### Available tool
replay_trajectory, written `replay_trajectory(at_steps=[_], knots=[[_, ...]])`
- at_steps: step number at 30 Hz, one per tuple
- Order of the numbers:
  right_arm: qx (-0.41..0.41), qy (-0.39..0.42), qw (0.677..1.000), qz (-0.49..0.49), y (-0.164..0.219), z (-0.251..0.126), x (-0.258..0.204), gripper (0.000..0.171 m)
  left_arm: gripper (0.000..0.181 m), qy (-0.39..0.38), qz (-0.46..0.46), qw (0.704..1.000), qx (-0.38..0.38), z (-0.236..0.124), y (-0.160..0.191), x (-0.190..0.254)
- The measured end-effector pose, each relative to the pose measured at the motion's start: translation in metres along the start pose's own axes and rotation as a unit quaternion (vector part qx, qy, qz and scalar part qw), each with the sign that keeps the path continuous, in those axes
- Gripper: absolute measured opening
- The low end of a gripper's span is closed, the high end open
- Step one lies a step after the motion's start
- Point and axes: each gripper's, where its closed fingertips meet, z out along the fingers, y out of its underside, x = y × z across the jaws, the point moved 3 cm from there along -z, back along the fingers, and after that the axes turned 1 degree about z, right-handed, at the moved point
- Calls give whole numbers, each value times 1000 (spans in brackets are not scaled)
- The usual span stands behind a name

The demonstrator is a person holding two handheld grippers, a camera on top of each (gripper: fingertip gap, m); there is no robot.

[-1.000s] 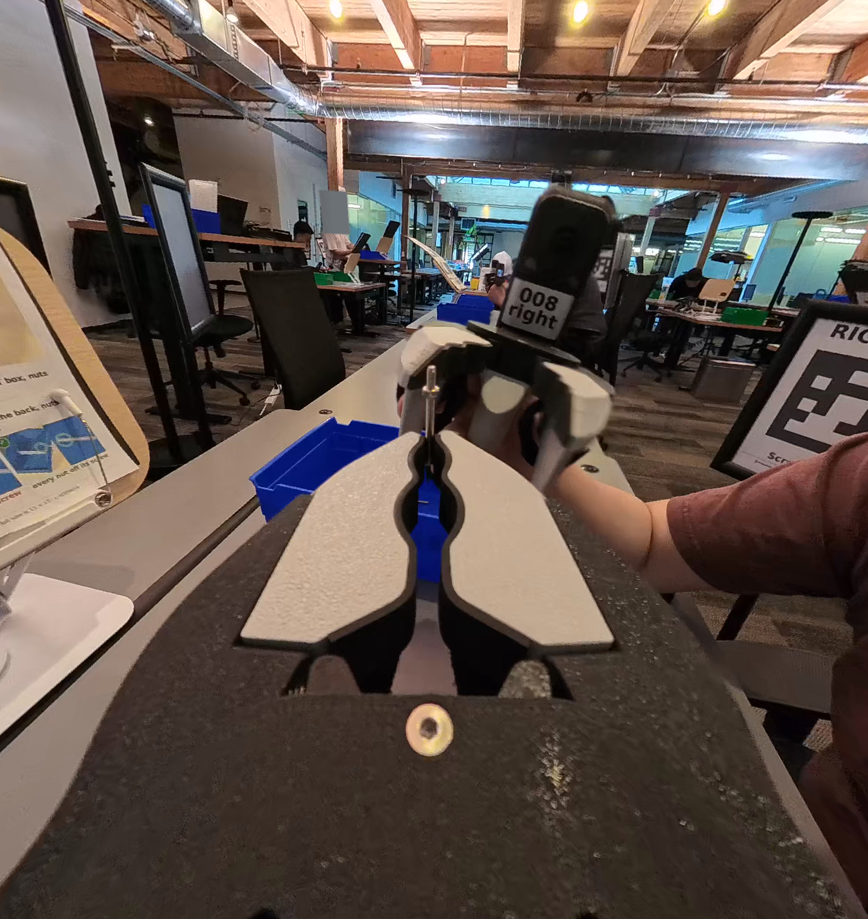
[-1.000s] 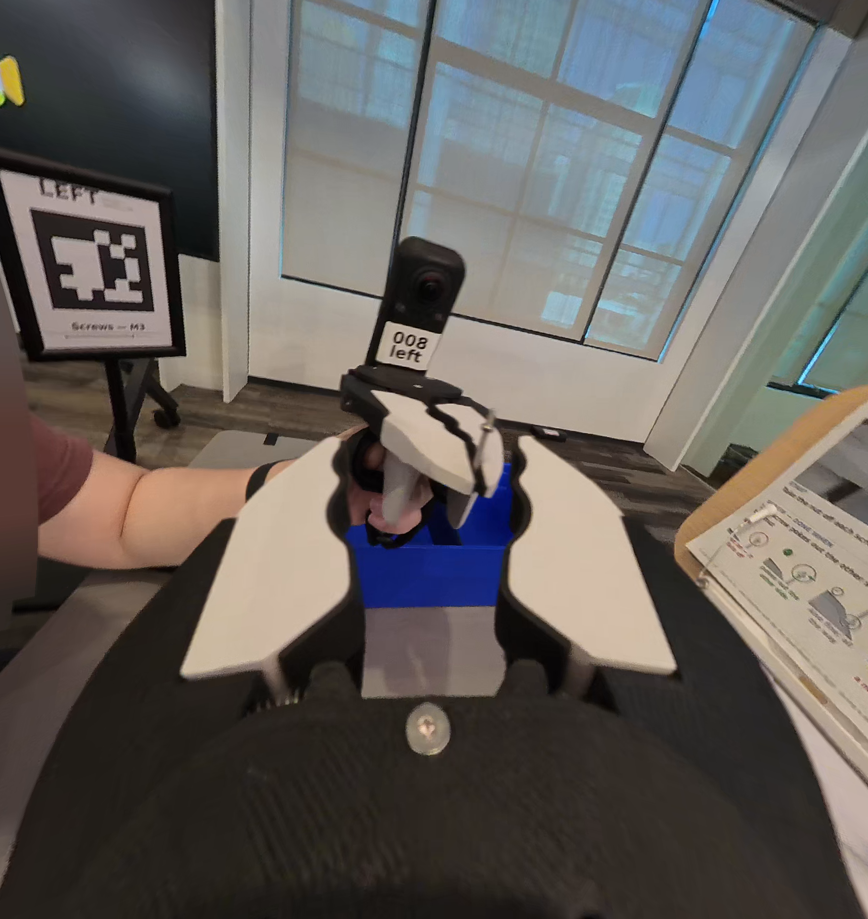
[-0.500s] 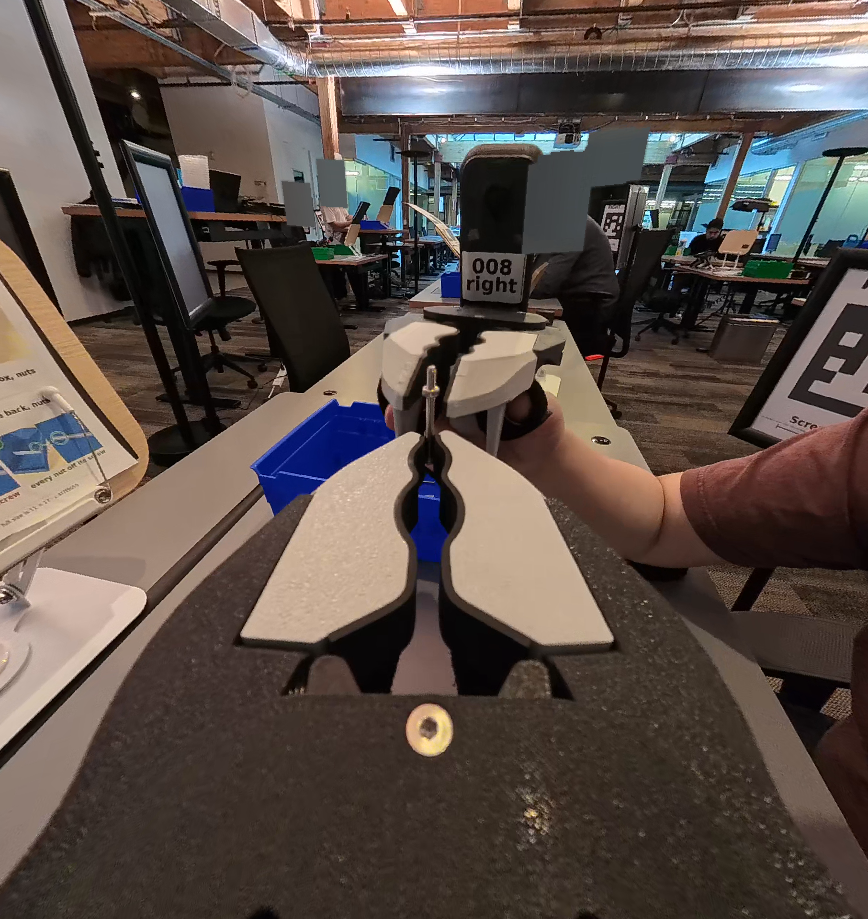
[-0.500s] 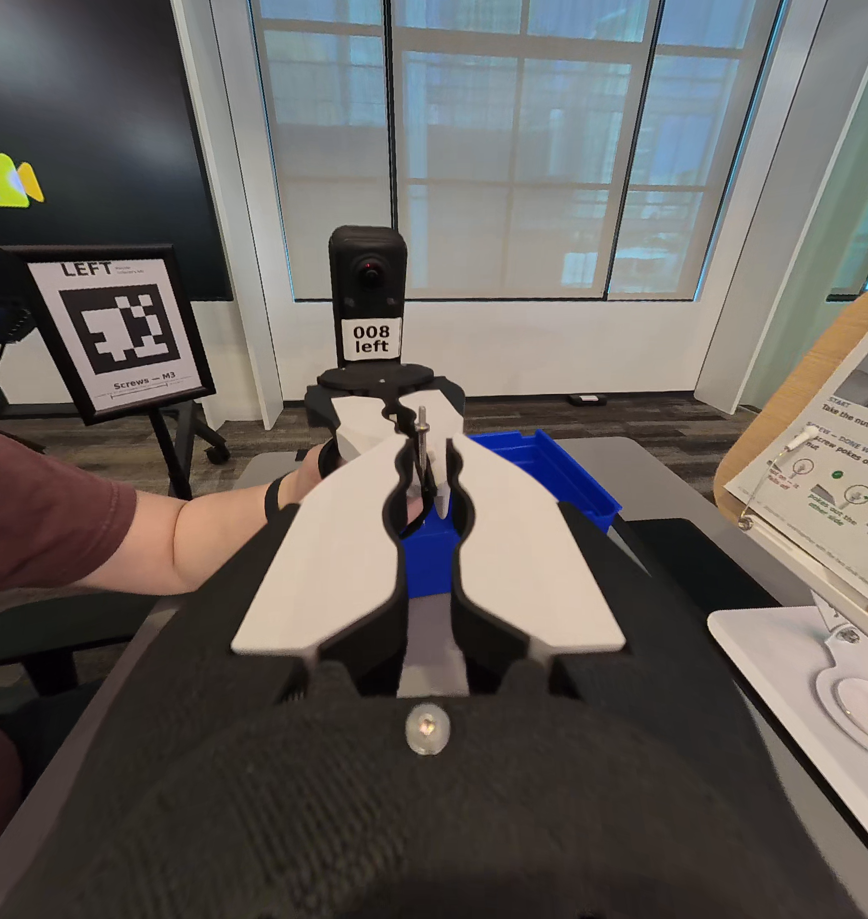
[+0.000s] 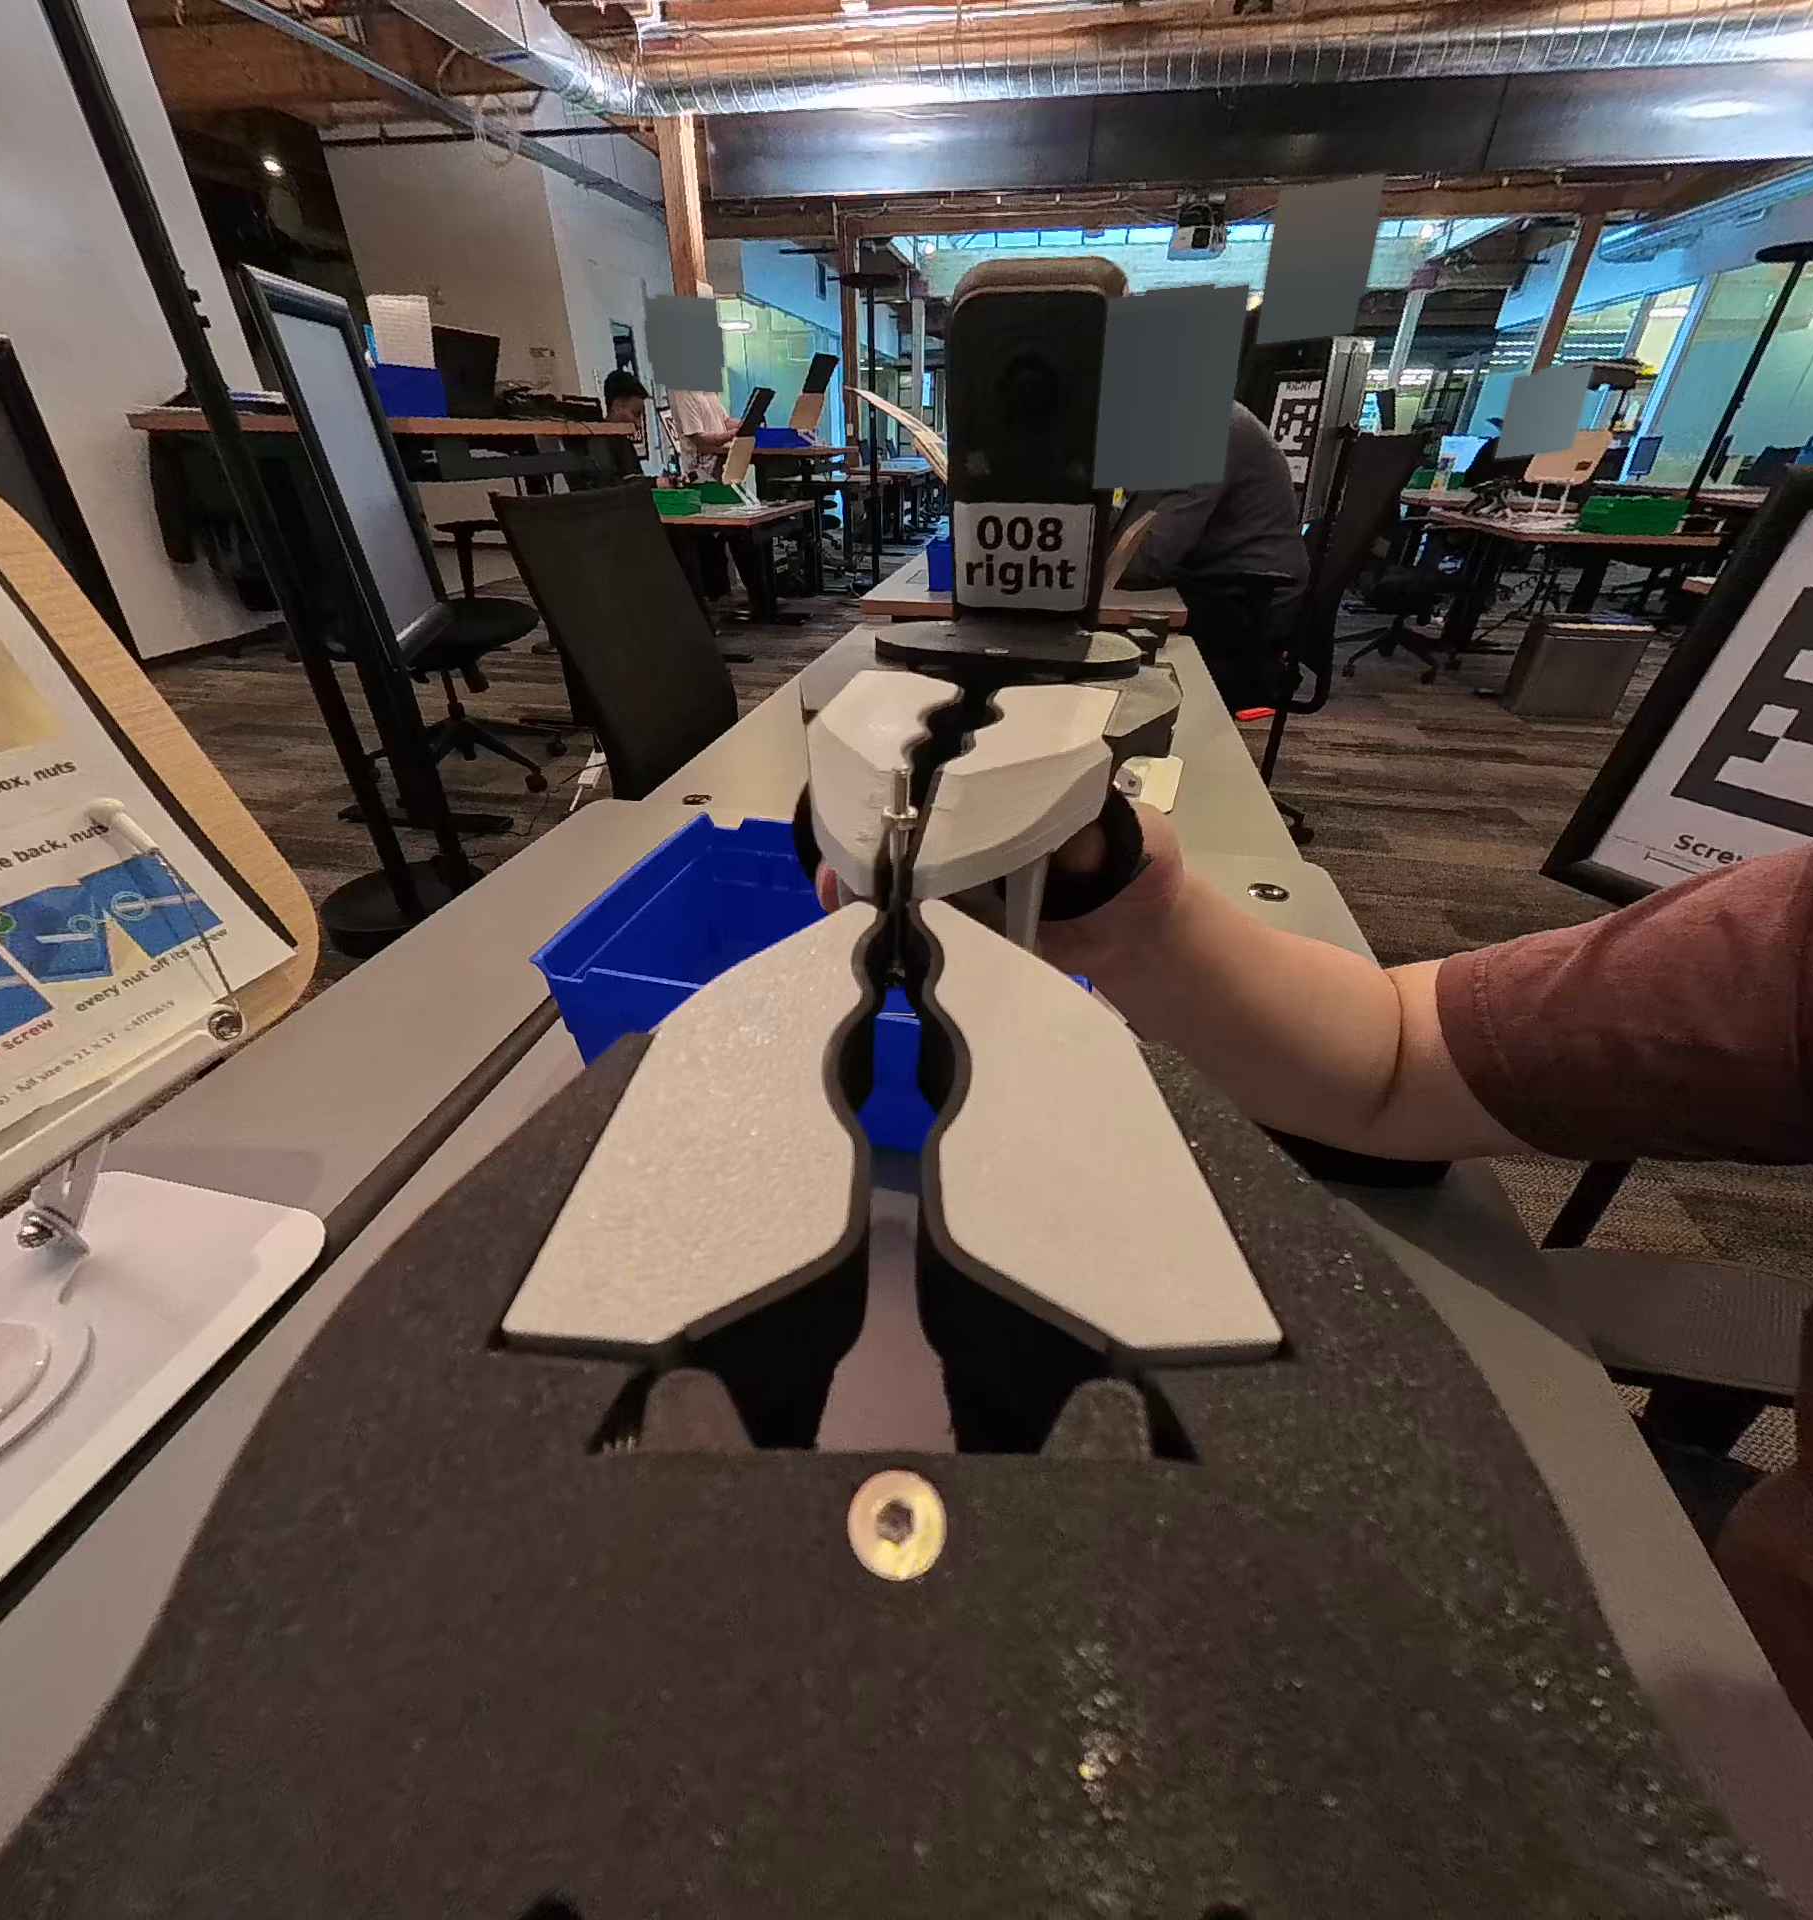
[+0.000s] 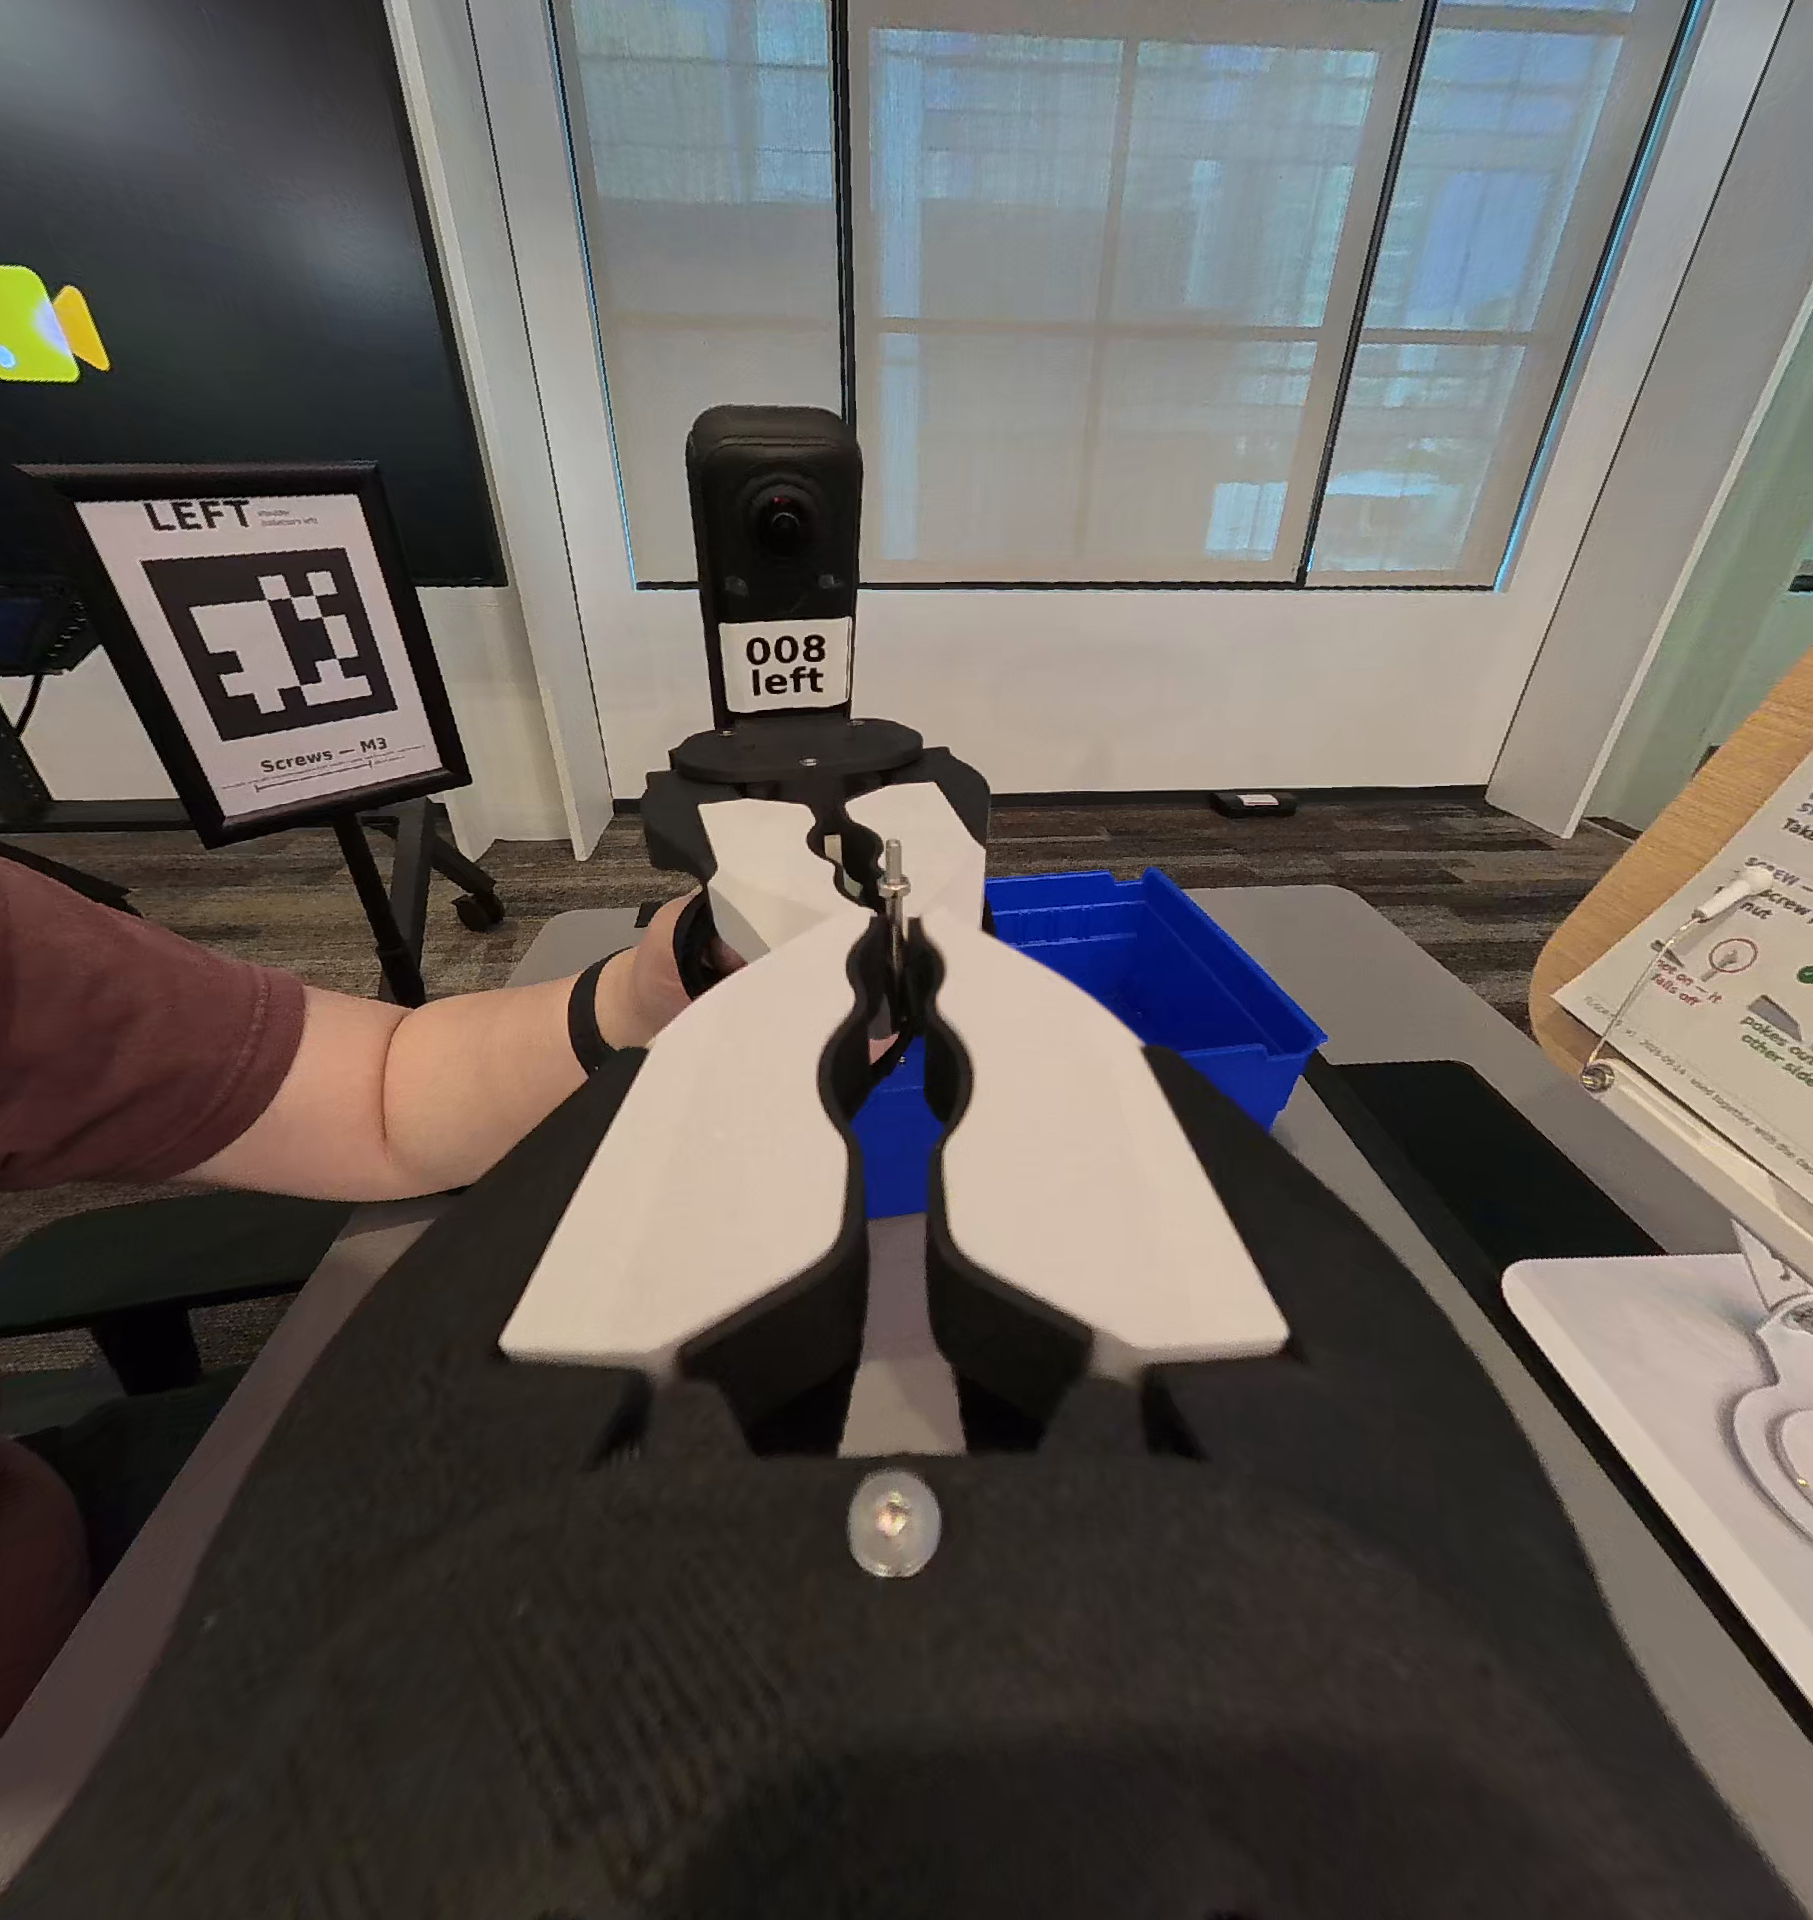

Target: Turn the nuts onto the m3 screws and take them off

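Left wrist view: the left gripper (image 5: 894,935), seen at the centre of the frame, has its two grey fingers (image 5: 715,1122) pressed together at the tips and pinching the lower shank of a thin metal screw (image 5: 896,831), which stands upright and rises toward twelve o'clock; a small nut (image 5: 897,823) sits on the shank above the fingertips. Directly beyond, the right gripper (image 5: 928,821) faces the camera, held in a person's hand (image 5: 1110,904) whose forearm enters from three o'clock; its fingers appear closed, the wavy seam between them nearly shut, and the screw stands in front of that seam; whether they clasp the nut or the screw cannot be told. A blue bin (image 5: 673,935) lies on the grey table (image 5: 362,1091) beneath both grippers, at about ten o'clock of the fingertips; an instruction board (image 5: 81,883) stands at nine o'clock.

Right wrist view: the right gripper (image 6: 897,940) shows its own fingers drawn close at the tips around the same upright screw (image 6: 894,883), the nut (image 6: 894,886) visible just above them; the left gripper (image 6: 860,862) faces it from twelve o'clock, and the blue bin (image 6: 1172,977) lies toward two o'clock.
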Motion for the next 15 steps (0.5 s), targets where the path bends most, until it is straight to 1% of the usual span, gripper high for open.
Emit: replay_trajectory(at_steps=[5, 6, 10, 12, 13, 15], knots=[[4, -15, 1000, 14, 1, 0, 0, 3, 2, 12, -3, 1000, -2, -1, 1, 1], [8, -18, 1000, 19, 1, 0, 0, 3, 4, 15, -3, 1000, 0, -1, 0, 2], [21, -27, 998, 45, -4, -5, 2, 3, 28, 9, 5, 1000, -2, -1, -4, 4], [21, -36, 998, 54, -17, -17, -2, 3, 31, 4, 21, 1000, -8, -3, -9, 9], [10, -19, 999, 45, -24, -27, -2, 3, 31, 0, 27, 1000, -8, -5, -13, 12], [-34, 42, 998, 23, -34, -56, 3, 3, 28, -8, 34, 999, -8, -9, -22, 18]])
